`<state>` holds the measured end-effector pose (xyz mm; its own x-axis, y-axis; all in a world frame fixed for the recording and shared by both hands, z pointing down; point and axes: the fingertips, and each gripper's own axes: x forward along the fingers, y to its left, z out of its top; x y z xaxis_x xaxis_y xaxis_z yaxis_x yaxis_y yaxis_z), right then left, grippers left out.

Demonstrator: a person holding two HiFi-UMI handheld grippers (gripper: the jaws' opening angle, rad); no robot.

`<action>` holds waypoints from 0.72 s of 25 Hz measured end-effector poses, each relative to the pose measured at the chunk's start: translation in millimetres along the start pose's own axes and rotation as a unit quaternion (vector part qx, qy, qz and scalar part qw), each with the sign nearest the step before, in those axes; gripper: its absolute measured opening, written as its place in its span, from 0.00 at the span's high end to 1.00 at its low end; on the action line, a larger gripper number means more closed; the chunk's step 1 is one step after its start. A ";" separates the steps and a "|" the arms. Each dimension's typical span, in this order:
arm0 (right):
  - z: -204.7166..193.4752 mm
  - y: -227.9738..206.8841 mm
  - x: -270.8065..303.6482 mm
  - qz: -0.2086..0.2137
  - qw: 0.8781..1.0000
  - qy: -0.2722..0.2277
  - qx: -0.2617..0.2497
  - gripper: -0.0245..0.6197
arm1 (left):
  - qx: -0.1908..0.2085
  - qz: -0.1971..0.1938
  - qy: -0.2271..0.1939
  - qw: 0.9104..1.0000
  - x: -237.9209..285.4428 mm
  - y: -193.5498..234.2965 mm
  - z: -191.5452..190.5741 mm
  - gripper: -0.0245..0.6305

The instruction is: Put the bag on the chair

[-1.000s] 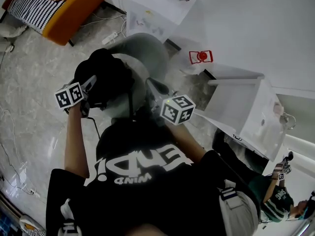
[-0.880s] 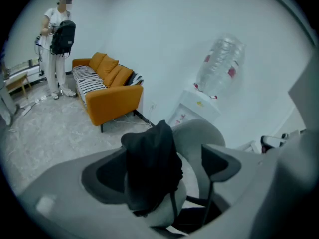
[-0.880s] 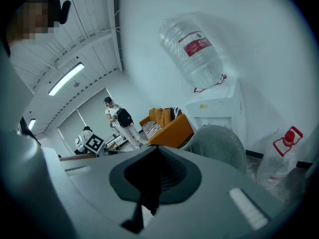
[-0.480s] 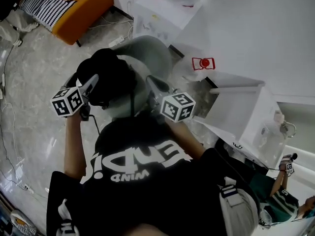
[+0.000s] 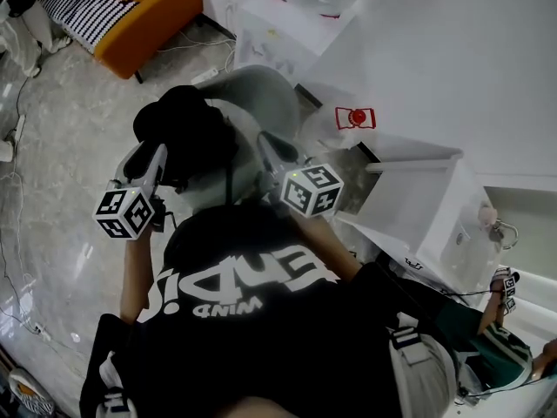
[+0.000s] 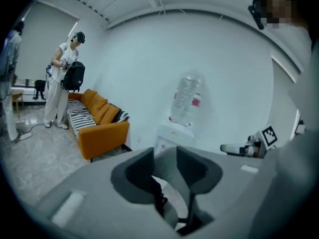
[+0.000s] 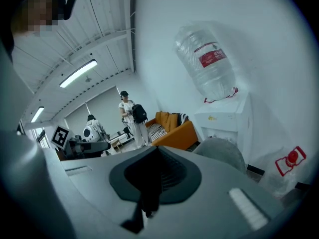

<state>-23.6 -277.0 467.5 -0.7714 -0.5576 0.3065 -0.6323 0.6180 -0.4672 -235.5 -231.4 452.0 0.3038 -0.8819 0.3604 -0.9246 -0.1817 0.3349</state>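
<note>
The black bag [image 5: 187,138] lies on the seat of the grey chair [image 5: 261,90] in the head view. My left gripper [image 5: 150,157] hangs at the bag's left edge, drawn back from it. Its jaws have just been closing and still stand a little apart, with nothing pressed between the pads [image 6: 137,171]. My right gripper [image 5: 271,149] is over the chair at the bag's right side. In its own view the right gripper [image 7: 158,156] has its pads together, and I see nothing held. The chair [image 7: 222,153] shows beyond it.
An orange sofa [image 5: 144,11] with a striped cushion stands at the far left. A white water dispenser [image 5: 287,24] stands behind the chair. A white cabinet [image 5: 418,203] and a red-printed plastic bag [image 5: 352,118] are on the right. A person carrying a black backpack [image 6: 62,83] stands by the sofa.
My left gripper has pulled back from the bag toward me, and its jaws have narrowed. The right gripper has hardly moved. The bag stays on the chair.
</note>
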 end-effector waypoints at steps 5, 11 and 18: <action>-5.1 -0.7 -1.7 0.000 1.000 0.003 -0.016 0.96 | -0.006 -0.011 -0.025 1.000 -7.5 -9.2 -10.0 0.96; -6.9 -1.8 -2.7 0.002 1.000 -0.001 -0.022 0.96 | 0.020 0.007 -0.031 0.999 -9.9 -6.4 -14.8 0.96; -13.5 -2.0 -0.3 0.002 1.000 0.003 -0.027 0.96 | 0.037 0.025 -0.017 0.999 -5.8 -3.7 -30.6 0.96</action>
<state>-23.1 -270.7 479.5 -0.7747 -0.5512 0.3098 -0.6315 0.6492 -0.4240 -226.9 -212.3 475.3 0.2500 -0.9047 0.3450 -0.9533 -0.1675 0.2515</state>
